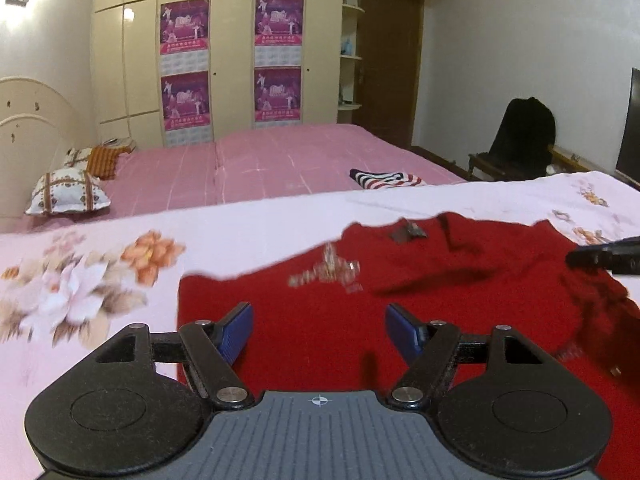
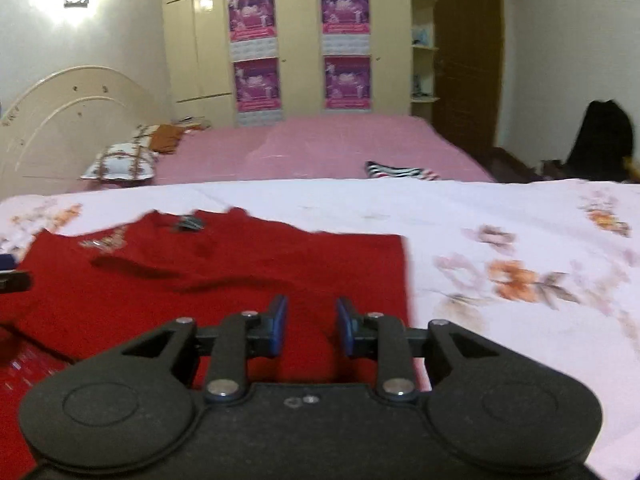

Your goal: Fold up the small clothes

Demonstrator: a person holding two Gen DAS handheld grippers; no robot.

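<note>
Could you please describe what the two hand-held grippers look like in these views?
Both match: a ribbed grey body, two round black housings and black linkage arms with silver pivot pins. The left hand-held gripper and the right hand-held gripper each carry two blue ridged pads. No cables, hands or sleeves show.

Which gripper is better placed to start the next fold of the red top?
Neither clearly; slightly the right. The right gripper hangs open over the red top near its straight side edge. The left gripper, also open and empty, hangs over the top further from any edge.
</note>
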